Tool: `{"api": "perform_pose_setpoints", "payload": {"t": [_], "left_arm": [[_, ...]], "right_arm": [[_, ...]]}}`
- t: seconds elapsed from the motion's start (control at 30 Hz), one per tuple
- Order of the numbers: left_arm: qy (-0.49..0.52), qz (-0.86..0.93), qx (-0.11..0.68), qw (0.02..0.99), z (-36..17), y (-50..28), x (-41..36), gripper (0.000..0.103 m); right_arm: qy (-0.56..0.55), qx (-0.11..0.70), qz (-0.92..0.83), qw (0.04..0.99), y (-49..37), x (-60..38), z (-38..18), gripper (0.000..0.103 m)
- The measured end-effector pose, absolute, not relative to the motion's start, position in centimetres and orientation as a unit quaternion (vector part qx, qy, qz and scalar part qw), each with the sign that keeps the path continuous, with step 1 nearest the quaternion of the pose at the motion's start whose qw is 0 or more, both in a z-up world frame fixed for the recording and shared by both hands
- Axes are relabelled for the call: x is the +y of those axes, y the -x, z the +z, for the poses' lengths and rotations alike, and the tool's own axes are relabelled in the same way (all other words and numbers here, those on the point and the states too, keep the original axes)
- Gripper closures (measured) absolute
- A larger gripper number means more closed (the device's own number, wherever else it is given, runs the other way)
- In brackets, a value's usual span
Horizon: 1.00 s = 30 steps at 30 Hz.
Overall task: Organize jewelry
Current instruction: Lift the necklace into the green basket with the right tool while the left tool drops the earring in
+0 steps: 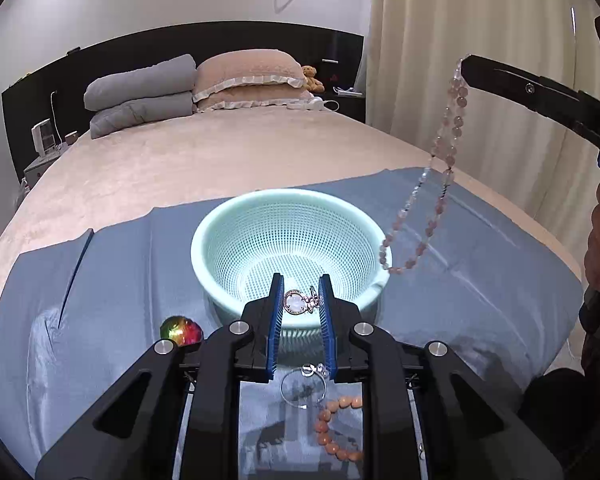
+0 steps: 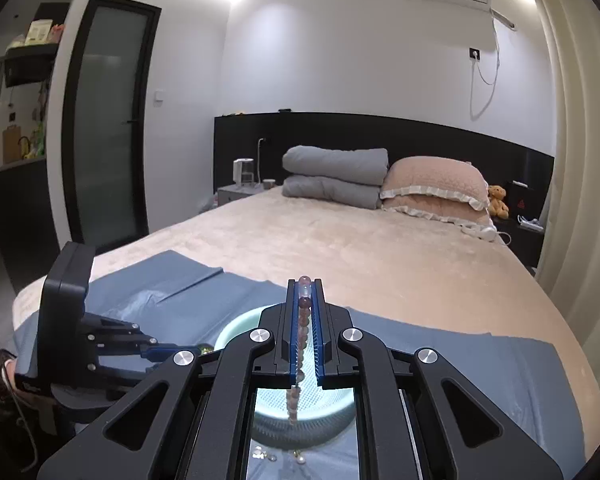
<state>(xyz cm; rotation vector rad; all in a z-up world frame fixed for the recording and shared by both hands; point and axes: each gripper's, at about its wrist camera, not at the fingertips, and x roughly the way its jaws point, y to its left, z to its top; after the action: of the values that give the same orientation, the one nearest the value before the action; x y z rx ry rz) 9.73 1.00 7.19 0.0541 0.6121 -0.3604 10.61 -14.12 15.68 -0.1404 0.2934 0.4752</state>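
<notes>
While the right gripper [image 2: 305, 292] holds the pink bead necklace [image 1: 440, 168] high, its jaws nearly closed on the top beads, the long loop hangs down to the right rim of the green basket [image 1: 204, 240], seemingly more outside than inside. If it were let go here, the strand would likely slide over the rim onto the blue cloth [image 1: 480, 280] spread on the bed [image 1: 180, 160]; a swing could also leave it draped over the edge. The left gripper [image 1: 300, 300], jaws partly open, pinches a small silver pendant [image 1: 298, 302] just over the near rim; the grip looks slight, so it may drop short of the bowl. A silver ring [image 1: 303, 389], an orange bead bracelet [image 1: 336, 428] and a multicoloured gem [image 1: 181, 331] lie on the cloth in front.
</notes>
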Motion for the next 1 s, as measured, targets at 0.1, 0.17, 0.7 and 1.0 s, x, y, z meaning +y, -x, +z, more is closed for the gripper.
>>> {"api": "perform_pose_setpoints", "payload": {"t": [0.1,0.17,0.7,1.0], "left_arm": [[-0.029,-0.172,0.292,0.940,7.7,-11.3,0.6,0.085],[-0.029,-0.172,0.294,0.940,7.5,-12.6,0.3,0.085],[-0.018,-0.170,0.338,0.925,2.4,-16.1,0.8,0.085],[-0.016,-0.169,0.343,0.924,2.2,-16.3,0.9,0.085]], "right_arm": [[0.057,0.152,0.231,0.959,-12.2,-13.8,15.2,0.097],[0.048,0.171,0.228,0.957,-13.8,-13.7,13.5,0.097],[0.041,0.329,0.220,0.918,-19.0,-13.0,3.3,0.097],[0.038,0.341,0.203,0.917,-19.3,-13.9,2.8,0.094]]}}
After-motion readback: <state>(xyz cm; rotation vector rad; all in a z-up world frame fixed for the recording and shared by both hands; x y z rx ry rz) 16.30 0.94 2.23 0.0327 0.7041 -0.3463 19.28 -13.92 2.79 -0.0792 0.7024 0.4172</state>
